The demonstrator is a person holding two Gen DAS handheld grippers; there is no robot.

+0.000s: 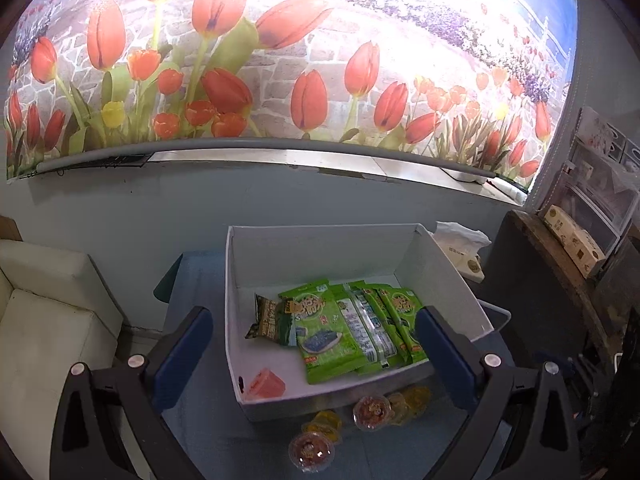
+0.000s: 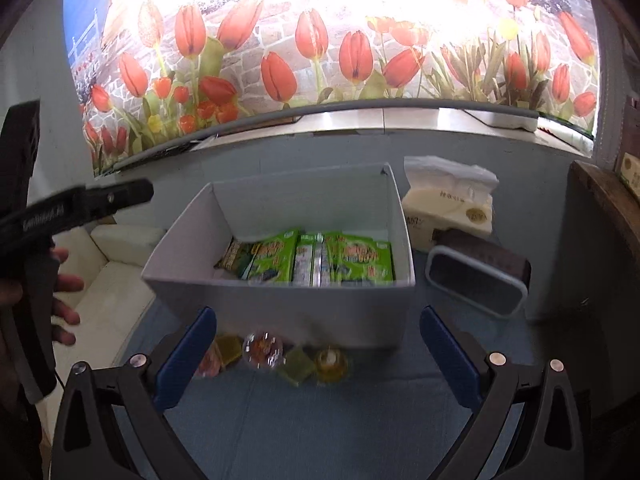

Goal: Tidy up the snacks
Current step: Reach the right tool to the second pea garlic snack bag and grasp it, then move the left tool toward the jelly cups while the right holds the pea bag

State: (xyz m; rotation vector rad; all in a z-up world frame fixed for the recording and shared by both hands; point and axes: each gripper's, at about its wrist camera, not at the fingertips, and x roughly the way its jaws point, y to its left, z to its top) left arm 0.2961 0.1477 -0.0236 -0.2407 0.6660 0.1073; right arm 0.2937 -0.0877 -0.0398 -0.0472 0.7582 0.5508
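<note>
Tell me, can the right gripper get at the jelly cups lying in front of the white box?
Probably yes. The right gripper is open and empty, and the jelly cups lie on the blue mat just ahead of it, outside the white box, with nothing between.

Strong light pours through the tulip-printed blind (image 1: 280,60), washing its top to white glare. Below the sill the room is dim and bluish. Both fisheye views bow straight lines and darken at the corners. The right view looks smeared, perhaps by motion.
</note>
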